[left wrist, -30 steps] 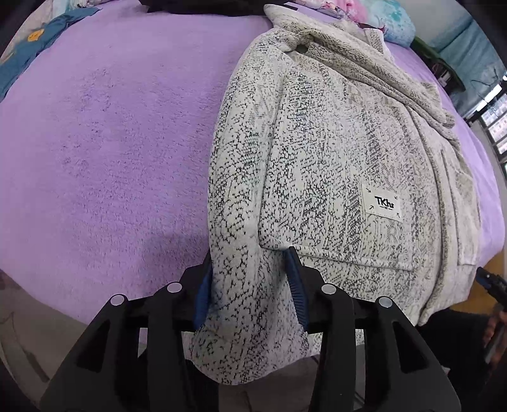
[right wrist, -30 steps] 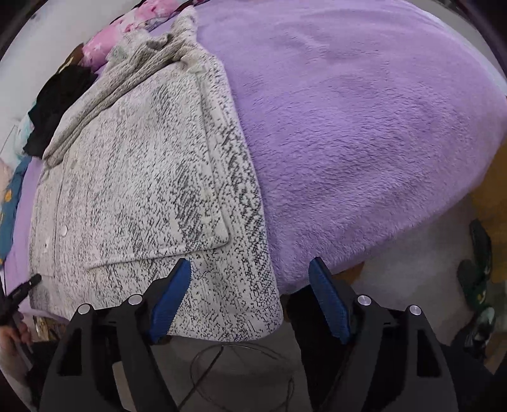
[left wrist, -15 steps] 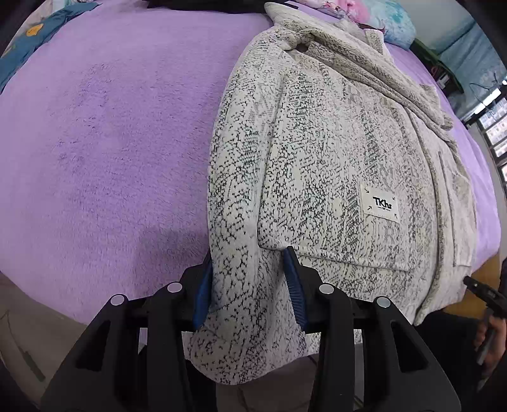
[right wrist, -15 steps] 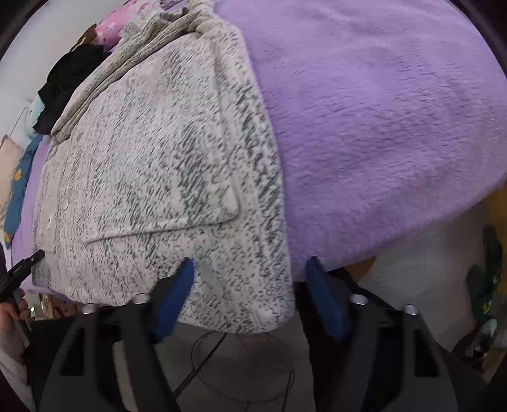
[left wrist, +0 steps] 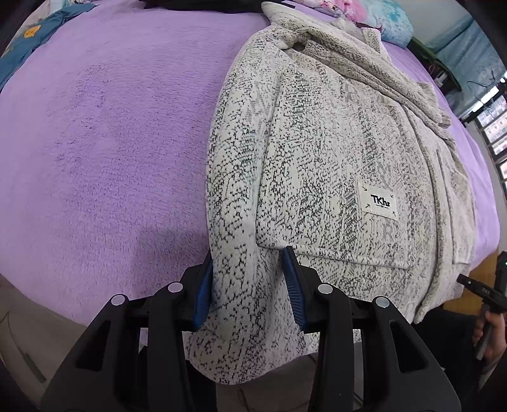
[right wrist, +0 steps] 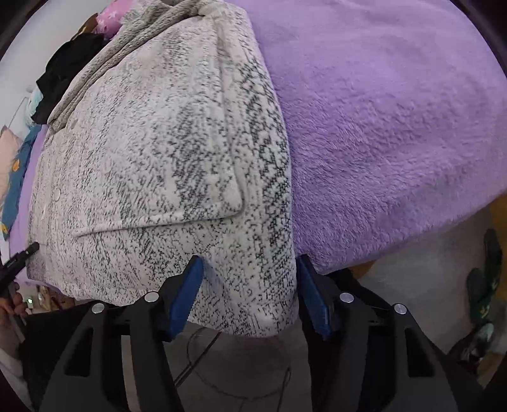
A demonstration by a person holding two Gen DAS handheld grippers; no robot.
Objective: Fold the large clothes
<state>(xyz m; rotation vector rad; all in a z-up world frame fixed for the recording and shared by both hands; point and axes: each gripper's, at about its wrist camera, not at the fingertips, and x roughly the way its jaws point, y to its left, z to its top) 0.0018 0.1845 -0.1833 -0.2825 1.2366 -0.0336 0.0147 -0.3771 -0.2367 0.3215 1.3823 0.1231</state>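
Both sets of blue-padded jaws stand around the hem of a speckled cream-and-black knit jacket [left wrist: 332, 164] spread on a purple fleece blanket [left wrist: 104, 142]. Left gripper [left wrist: 248, 285]: pads press the hem's left corner from both sides, gripping it. Right gripper [right wrist: 250, 291]: jaws spread wider, straddling the right corner where it hangs over the bed's edge; whether the pads touch the cloth cannot be told. A white label [left wrist: 378, 202] marked "TKh" sits on the patch pocket. Dark clothing [right wrist: 65, 76] lies beyond the collar, near a floral pillow [left wrist: 393, 22].
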